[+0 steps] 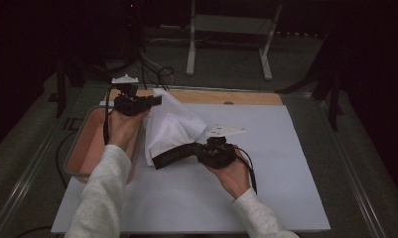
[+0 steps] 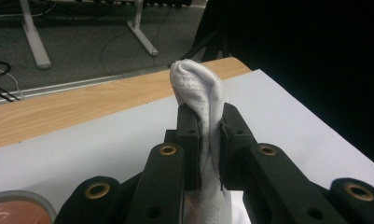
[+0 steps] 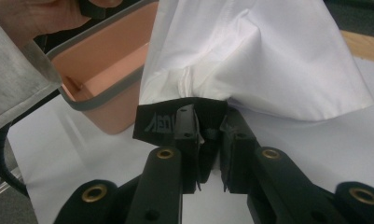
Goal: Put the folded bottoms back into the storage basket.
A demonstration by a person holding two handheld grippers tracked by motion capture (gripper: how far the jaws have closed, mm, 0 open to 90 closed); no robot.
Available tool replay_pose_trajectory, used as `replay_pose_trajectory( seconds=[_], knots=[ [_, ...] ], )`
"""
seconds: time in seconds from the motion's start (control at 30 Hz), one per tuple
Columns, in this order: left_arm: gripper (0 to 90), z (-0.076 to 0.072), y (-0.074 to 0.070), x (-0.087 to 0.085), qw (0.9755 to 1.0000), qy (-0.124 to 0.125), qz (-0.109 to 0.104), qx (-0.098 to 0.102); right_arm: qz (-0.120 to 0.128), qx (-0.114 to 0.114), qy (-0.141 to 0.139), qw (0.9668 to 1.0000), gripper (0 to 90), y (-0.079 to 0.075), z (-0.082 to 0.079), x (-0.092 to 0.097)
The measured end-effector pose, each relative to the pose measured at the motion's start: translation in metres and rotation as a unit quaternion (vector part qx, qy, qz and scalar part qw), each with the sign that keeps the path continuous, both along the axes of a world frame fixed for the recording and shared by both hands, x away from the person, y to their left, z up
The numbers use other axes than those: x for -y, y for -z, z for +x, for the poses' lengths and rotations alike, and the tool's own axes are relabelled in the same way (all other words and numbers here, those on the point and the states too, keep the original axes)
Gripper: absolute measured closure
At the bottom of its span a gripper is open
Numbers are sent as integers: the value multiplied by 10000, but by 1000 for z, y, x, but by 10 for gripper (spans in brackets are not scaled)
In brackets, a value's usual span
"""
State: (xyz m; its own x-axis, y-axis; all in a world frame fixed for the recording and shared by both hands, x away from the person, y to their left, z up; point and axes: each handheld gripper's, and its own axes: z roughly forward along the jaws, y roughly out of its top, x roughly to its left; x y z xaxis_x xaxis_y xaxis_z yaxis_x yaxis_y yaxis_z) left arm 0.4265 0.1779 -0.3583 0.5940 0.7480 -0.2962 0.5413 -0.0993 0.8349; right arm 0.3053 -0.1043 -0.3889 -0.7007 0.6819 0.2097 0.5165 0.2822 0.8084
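White garment (image 1: pixel 171 126) stretched above white sheet (image 1: pixel 266 198) on table, just right of pink bin (image 1: pixel 90 148). Left gripper (image 1: pixel 154 100) clamped on bunched white fold (image 2: pixel 201 93) at far corner. Right gripper (image 1: pixel 162 159) clenched on black band (image 3: pixel 175 122) at garment's near edge. Both raised, well apart.

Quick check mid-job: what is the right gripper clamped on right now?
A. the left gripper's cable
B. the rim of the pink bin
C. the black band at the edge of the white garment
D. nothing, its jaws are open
C: in the right gripper view, the right gripper pinches the black band bordering the white garment, apart from the pink bin.
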Motion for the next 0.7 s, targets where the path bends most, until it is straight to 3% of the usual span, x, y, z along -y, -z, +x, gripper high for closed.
replay_pose_trajectory(
  seconds=[0.7],
  knots=[
    [819, -2, -20, -14, 9998, -116, -71, 159, 290, 253, -386, 9985, 791, -28, 9, -26]
  ],
)
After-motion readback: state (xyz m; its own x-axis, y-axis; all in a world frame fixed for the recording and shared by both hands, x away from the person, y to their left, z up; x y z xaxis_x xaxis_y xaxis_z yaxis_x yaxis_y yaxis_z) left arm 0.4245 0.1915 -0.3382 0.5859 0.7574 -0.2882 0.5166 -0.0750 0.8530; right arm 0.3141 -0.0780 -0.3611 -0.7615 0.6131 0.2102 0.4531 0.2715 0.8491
